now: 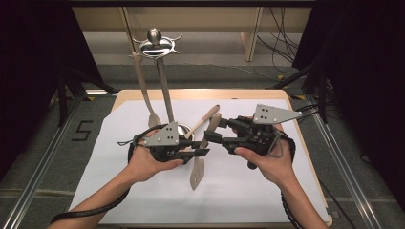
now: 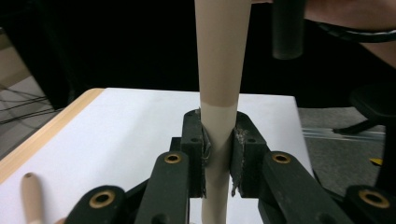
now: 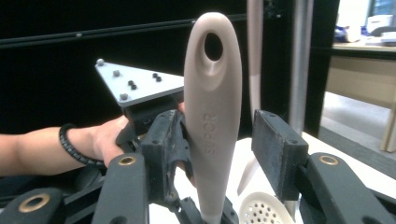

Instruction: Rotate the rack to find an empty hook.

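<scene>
Wooden-edged table (image 1: 300, 143) under a white sheet (image 1: 114, 157). Far centre, a tall chrome utensil stand (image 1: 165, 90) with a metal utensil hanging from its top rack. Near centre, both hands meet over the sheet. Left gripper (image 2: 218, 149): jaws clamped on the shaft of the beige plastic spatula with hanging hole (image 3: 212, 121); blade points near, handle slants far-right. Right gripper (image 3: 223, 149): jaws spread either side of the spatula's handle end; one pad near it, the other apart. A small wooden handle (image 2: 31, 198) lies near-left on the sheet.

Two hand-held grippers (image 1: 206, 143); perhaps four utensils (image 1: 199, 164); one rack (image 1: 155, 45).
</scene>
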`<state>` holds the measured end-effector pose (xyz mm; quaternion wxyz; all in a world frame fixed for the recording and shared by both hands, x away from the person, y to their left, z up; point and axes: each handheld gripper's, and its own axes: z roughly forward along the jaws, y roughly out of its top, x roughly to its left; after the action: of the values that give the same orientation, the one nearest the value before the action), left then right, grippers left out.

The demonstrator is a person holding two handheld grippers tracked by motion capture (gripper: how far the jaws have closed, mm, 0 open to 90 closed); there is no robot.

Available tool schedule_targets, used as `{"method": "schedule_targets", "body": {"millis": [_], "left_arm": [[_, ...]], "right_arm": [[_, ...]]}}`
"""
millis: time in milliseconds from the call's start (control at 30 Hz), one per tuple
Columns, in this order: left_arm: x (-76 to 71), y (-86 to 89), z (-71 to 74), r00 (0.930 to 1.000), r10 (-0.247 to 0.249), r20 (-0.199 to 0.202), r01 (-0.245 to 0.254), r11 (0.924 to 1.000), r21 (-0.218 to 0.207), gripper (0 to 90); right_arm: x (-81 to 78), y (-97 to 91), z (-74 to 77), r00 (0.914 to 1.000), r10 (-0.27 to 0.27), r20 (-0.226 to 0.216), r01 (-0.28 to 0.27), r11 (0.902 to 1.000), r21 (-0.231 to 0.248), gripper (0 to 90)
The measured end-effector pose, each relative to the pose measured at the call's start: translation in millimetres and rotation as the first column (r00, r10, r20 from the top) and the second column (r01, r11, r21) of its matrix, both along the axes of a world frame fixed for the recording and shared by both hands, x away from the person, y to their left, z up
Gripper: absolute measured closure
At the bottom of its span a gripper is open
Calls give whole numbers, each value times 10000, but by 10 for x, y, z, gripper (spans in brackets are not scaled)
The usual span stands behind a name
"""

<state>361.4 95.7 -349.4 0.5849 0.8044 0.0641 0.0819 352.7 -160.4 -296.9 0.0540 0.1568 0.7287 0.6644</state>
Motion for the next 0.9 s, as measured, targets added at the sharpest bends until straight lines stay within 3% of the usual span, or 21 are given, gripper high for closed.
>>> {"method": "schedule_targets", "body": {"millis": [67,100,267,300,333,433,500,533,567,633,667,767,800,900], "left_arm": [[-1,4,1,9998,-214,-42,213,9998,-48,770],[-4,7,0,9994,-319,-119,318,9995,-94,770],[17,27,-21,9969,-723,-322,719,9973,-141,770],[21,26,-24,9963,-779,-352,774,9969,-169,769],[27,20,-29,9960,-766,-462,757,9969,-206,769],[35,-9,-42,9968,-651,-471,640,9977,-243,766],[33,-45,-42,9991,-202,-386,192,9995,-267,709],[26,-59,-36,9998,176,-127,-178,9998,-120,659],[5,-76,-25,9974,626,367,-630,9980,94,622],[-36,-104,-14,9899,1191,766,-1205,9926,128,571],[-61,-122,-8,9839,1456,1041,-1477,9890,127,557],[-108,-171,-4,9601,2290,1605,-2365,9712,292,546],[-107,-182,-12,9528,2511,1708,-2607,9647,360,546],[-81,-203,-57,9437,2876,1633,-2979,9537,419,554]], "right_arm": [[19,22,-10,9995,235,198,-236,9997,66,533],[9,24,-12,9989,449,-103,-448,9990,50,541],[10,7,-10,9953,967,-64,-966,9951,225,646],[-16,-2,-3,9942,1022,-336,-1015,9946,230,679],[2,-2,-1,9950,994,-28,-993,9949,190,686],[-16,5,27,9985,540,-43,-540,9985,-12,691],[-52,22,52,9989,33,-461,-48,9995,-316,693],[-47,34,56,9994,-276,-210,266,9987,-431,694],[-71,51,63,9978,-583,-304,565,9968,-573,694],[-103,96,72,9860,-1653,219,1667,9813,-967,694],[-133,122,83,9735,-2255,383,2286,9658,-1223,694],[-138,176,92,9190,-3719,1308,3884,9110,-1388,694],[-140,198,91,9164,-3881,980,3984,9082,-1285,693],[-138,242,91,9108,-4108,405,4128,9056,-970,693]]}}
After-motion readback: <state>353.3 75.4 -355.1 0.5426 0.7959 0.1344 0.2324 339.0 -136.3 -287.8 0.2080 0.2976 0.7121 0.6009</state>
